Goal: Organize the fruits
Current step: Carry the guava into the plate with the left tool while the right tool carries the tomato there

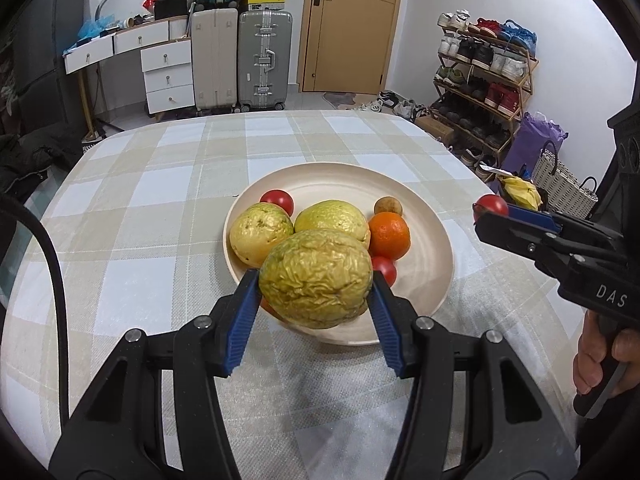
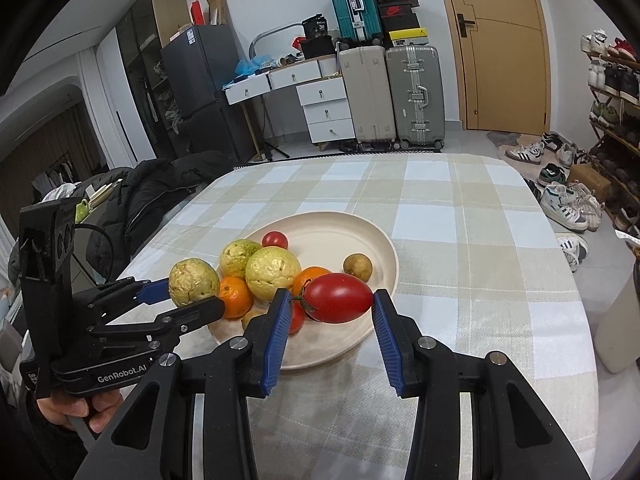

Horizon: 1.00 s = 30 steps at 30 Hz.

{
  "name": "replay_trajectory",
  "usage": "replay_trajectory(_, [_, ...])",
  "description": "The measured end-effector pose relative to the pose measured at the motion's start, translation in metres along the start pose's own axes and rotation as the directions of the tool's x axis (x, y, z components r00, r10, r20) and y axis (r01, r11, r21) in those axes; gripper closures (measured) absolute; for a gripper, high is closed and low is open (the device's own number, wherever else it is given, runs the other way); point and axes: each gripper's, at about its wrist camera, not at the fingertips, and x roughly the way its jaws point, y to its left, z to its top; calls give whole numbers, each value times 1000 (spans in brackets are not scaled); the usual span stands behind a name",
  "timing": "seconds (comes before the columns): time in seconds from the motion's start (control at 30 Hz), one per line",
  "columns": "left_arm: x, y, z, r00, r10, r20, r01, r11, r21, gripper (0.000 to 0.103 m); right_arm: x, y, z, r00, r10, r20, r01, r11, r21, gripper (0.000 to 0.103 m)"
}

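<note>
A cream plate (image 1: 432, 240) (image 2: 360, 236) sits on the checked tablecloth. On it lie two yellow-green guavas (image 1: 260, 232) (image 2: 272, 272), oranges (image 1: 389, 236) (image 2: 234, 296), small red tomatoes (image 1: 278, 200) (image 2: 275, 239) and a small brown fruit (image 1: 388, 205) (image 2: 358, 266). My left gripper (image 1: 315, 284) (image 2: 188, 292) is shut on a wrinkled yellow-green guava (image 1: 316, 280) (image 2: 192, 282) above the plate's near rim. My right gripper (image 2: 330, 300) (image 1: 486, 210) is shut on an oblong red tomato (image 2: 340, 297) (image 1: 491, 204), held over the plate's near right side.
Tablecloth (image 1: 160, 216) surrounds the plate on all sides. A black jacket (image 2: 160, 188) lies off the table's left edge. Suitcases (image 1: 240, 60) and white drawers stand by the far wall, a shoe rack (image 1: 484, 80) and bags to the right. A hand (image 2: 72, 408) holds the left gripper's handle.
</note>
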Motion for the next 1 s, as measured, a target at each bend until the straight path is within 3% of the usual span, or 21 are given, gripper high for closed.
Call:
replay_trajectory(0.6, [27,-12,1,1000,3,-5,-3,999,41,52,15,-6,2,1000,-1,-25,1,1000,10,61])
replay_trajectory(1.0, [32,-29,-4,999,34,5,-34,991,129,52,35,-2,-3,997,10,-75,-12,1000,-21,61])
